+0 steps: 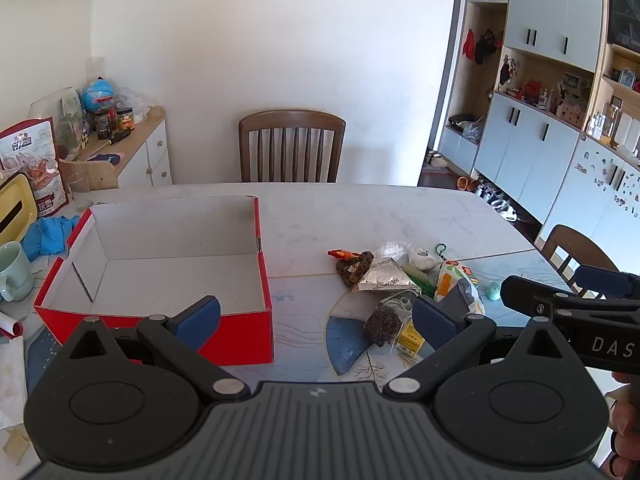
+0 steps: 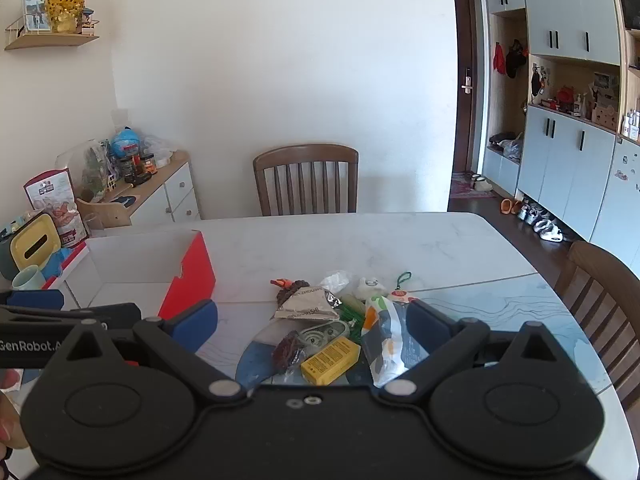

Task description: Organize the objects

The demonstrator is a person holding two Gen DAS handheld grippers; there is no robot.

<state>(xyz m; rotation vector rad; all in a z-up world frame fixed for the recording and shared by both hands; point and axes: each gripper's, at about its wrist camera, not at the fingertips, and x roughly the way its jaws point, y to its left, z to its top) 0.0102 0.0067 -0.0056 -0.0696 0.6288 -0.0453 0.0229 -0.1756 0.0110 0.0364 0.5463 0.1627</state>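
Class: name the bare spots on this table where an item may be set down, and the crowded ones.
Free: the marble table between the pile of small items and the far chair; the red box floor. Crowded: the pile itself and the left edge by the mug.

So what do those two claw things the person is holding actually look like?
Both are matte black plastic. The left gripper and the right gripper each have two round hubs with silver pivot pins, angled arms and dark blue padded fingers. The bases are ribbed. White lettering runs along their sides: "DAS" on one, "GenRobot" on the other. No cables show.
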